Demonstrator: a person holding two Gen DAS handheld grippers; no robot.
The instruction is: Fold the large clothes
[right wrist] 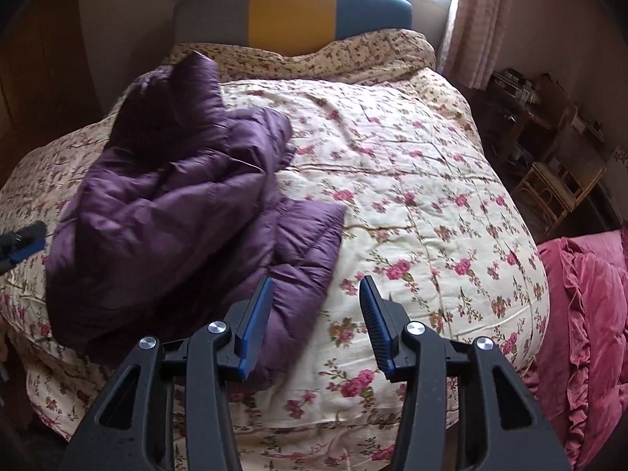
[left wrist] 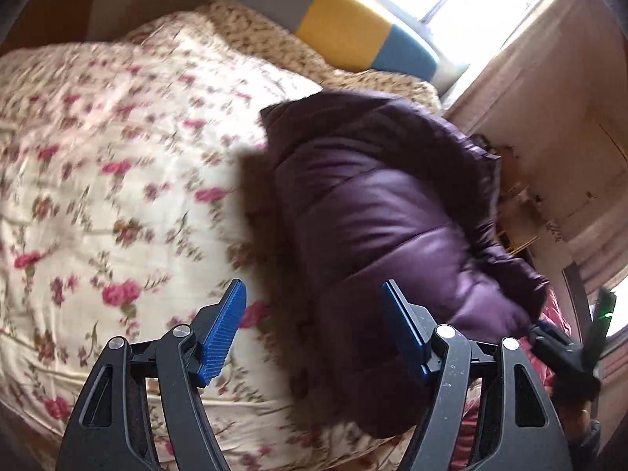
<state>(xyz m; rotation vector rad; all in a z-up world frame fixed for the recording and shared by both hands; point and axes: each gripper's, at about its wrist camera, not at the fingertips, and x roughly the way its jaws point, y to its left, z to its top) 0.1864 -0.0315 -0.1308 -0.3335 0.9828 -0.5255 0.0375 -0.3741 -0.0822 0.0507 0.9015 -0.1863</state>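
A purple puffer jacket (right wrist: 176,212) lies crumpled on the left half of the bed's floral quilt (right wrist: 412,196). My right gripper (right wrist: 317,282) hovers open above the jacket's near corner; its left finger overlaps the fabric and only quilt shows between the pads. In the left wrist view the jacket (left wrist: 392,212) fills the centre right, blurred. My left gripper (left wrist: 313,288) stands open over its edge, with nothing pressed between the pads. The left gripper (right wrist: 23,241) shows at the jacket's left side. The right gripper (left wrist: 561,345) shows at the frame's far right.
A grey, yellow and blue headboard (right wrist: 294,15) stands under a window at the far end. Rattan furniture (right wrist: 557,184) and cluttered shelves sit right of the bed. A pink ruffled blanket (right wrist: 585,314) lies at the near right. Wooden furniture (left wrist: 549,98) borders the bed.
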